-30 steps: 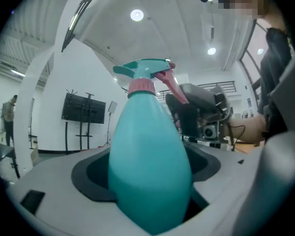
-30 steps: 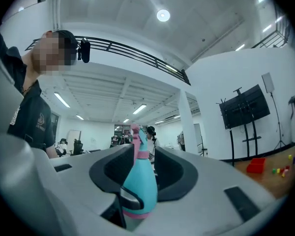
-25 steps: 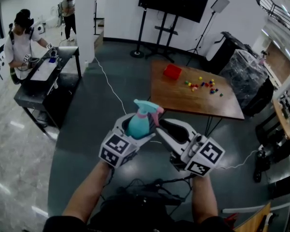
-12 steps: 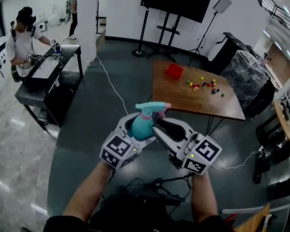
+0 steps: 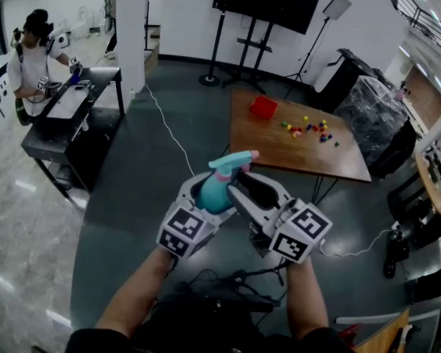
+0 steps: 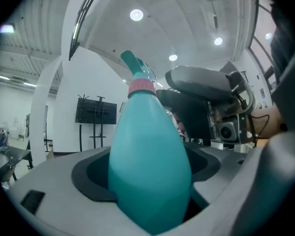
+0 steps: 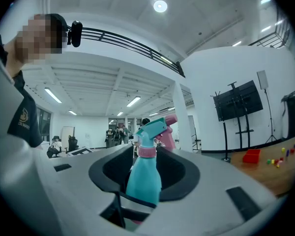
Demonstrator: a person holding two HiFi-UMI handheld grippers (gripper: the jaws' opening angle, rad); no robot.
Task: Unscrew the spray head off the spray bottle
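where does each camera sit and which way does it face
Head view: on the person's head, facing steeply down at the spray bottle; forearms, left gripper and right gripper show.
Left gripper view: rides the left gripper, looks along its jaws shut on the bottle; right gripper shows beyond.
Right gripper view: rides the right gripper, looks along its jaws, which have just been opening, bottle neck between; the person's upper body shows.
Shared: all see the bottle; head and right gripper views, the wooden table.

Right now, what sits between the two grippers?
The spray bottle, in the head view: left gripper clamps its body; right gripper's jaws have just been opening around its neck.
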